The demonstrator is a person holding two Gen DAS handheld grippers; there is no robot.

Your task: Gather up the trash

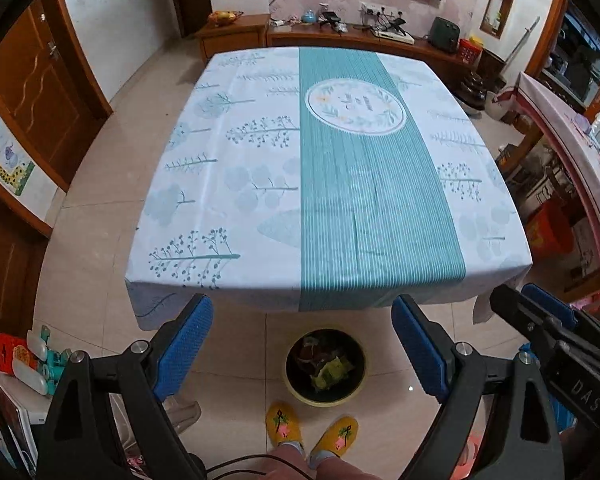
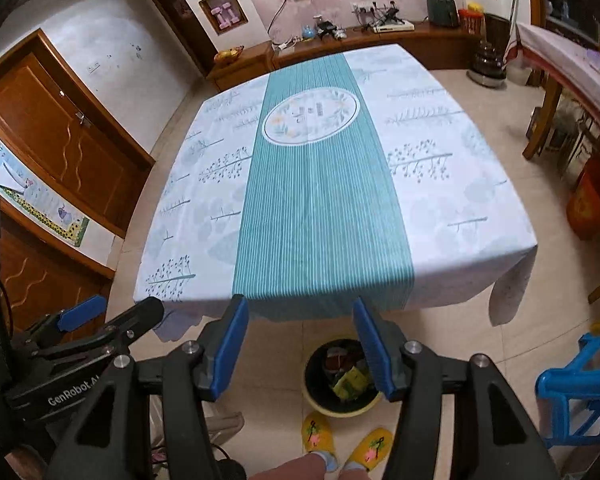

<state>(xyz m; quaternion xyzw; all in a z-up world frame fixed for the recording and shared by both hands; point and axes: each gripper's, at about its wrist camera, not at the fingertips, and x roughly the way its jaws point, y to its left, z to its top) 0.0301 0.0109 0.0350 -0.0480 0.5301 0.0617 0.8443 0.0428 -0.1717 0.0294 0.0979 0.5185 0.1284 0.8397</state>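
Observation:
A round trash bin with a yellow-green rim stands on the floor below the table's near edge; it holds wrappers and scraps. It also shows in the right wrist view. The table wears a white and teal cloth with nothing on it; it also shows in the right wrist view. My left gripper is open and empty, held above the bin. My right gripper is open and empty, also above the bin. The right gripper shows at the right edge of the left view.
The person's feet in yellow slippers stand just behind the bin. A blue plastic stool is at the right. Wooden doors line the left wall. A low cabinet with clutter runs along the far wall.

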